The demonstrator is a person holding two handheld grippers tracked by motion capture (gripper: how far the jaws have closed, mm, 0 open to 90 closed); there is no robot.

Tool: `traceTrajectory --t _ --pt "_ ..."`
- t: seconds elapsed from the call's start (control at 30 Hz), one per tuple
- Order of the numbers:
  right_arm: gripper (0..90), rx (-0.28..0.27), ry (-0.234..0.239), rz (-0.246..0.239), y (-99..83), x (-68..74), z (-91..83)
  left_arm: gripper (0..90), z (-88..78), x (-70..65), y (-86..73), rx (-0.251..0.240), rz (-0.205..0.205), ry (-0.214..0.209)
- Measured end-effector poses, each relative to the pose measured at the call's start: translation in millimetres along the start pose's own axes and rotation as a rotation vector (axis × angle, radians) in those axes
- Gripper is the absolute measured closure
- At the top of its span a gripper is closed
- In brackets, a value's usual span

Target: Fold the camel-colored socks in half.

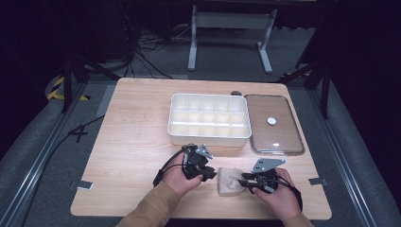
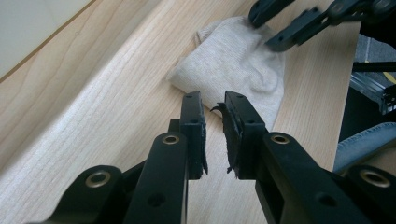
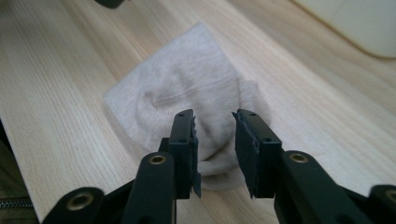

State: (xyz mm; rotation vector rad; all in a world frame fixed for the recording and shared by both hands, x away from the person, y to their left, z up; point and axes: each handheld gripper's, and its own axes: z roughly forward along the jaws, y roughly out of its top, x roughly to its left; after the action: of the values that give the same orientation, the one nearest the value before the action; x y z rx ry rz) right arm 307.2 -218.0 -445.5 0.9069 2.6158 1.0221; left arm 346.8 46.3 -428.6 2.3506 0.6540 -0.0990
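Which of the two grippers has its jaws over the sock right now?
The right gripper: its open jaws straddle the folded beige sock. The left gripper stands off the sock's other edge, jaws apart over bare table.

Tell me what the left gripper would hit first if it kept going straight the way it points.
Most likely the beige sock: it lies just ahead of the left gripper, whose open jaws hold nothing. Beyond it sits the right gripper. Depth is hard to judge.

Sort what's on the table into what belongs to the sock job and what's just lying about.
In use: folded beige sock; left gripper; right gripper; likely the white divided box.

Lying about: clear lid; dark round thing behind the box.
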Motion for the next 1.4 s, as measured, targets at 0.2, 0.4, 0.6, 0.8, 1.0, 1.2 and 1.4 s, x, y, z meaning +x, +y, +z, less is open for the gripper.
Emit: traceTrajectory --t 0.2,0.4,0.6,0.8,1.0,1.2,1.4 --pt "71.4 -0.078 0.005 -0.004 9.0 6.6 -12.1 78.3 -0.2 2.5 -1.4 0.02 -0.006 0.013" --pt "81.9 -0.071 0.004 -0.001 4.5 8.7 6.1 78.3 2.5 2.6 -4.1 0.032 -0.007 0.019" --pt "84.6 -0.023 -0.024 0.002 -2.8 1.5 18.5 78.3 6.3 3.5 -7.2 0.048 -0.02 0.02" --pt "86.0 -0.043 0.051 0.045 -7.6 -12.1 22.2 79.2 20.2 2.6 -8.2 0.075 -0.013 0.022" --pt "86.1 -0.064 0.074 0.05 -11.0 -15.1 22.6 82.1 38.0 -2.1 -5.1 0.108 0.008 0.024" --pt "86.3 -0.072 0.07 0.049 -11.0 -13.2 23.4 82.7 40.3 -3.6 -4.3 0.096 0.014 0.01" --pt "85.7 -0.074 0.026 0.0 -3.3 -2.4 19.5 82.9 38.5 -2.9 -3.9 0.096 0.023 0.014"
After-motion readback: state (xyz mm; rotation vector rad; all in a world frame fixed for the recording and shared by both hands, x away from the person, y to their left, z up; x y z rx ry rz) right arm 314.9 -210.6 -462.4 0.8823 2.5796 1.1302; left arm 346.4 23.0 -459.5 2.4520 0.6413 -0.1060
